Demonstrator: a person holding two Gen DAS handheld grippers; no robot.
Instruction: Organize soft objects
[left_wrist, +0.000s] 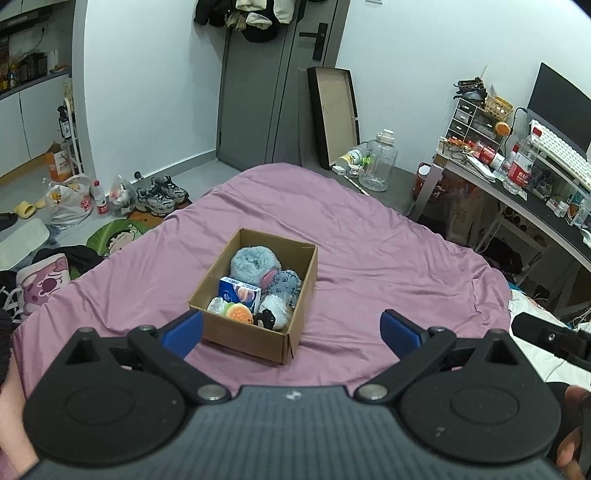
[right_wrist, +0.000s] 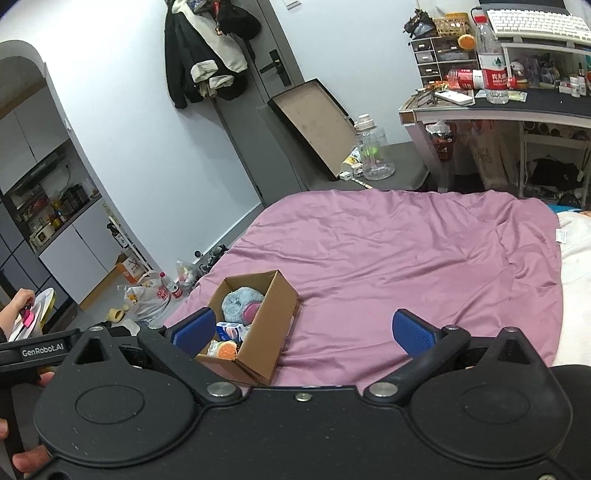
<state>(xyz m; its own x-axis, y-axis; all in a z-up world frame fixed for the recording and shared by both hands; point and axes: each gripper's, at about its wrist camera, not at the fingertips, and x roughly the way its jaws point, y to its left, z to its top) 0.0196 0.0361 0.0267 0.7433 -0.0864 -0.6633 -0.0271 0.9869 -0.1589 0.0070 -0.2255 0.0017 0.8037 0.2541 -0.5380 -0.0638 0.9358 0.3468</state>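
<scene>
A brown cardboard box (left_wrist: 255, 334) sits on the purple bedspread (left_wrist: 369, 258), in front of my left gripper (left_wrist: 291, 328). In it lie a fluffy blue plush (left_wrist: 253, 262), a grey patterned plush (left_wrist: 286, 282), a blue tissue pack (left_wrist: 238, 291), a burger toy (left_wrist: 240, 314) and a white-and-black soft toy (left_wrist: 275, 314). My left gripper is open and empty, just short of the box. In the right wrist view the box (right_wrist: 273, 317) lies left of centre; my right gripper (right_wrist: 304, 330) is open and empty, its left finger beside the box.
A desk (right_wrist: 498, 107) with bottles, drawers and a keyboard stands at the far right. A clear jug (left_wrist: 378, 160) and a leaning tray (left_wrist: 334, 114) are beyond the bed. Shoes (left_wrist: 159, 194), bags and a cartoon mat (left_wrist: 118, 232) lie on the floor at left.
</scene>
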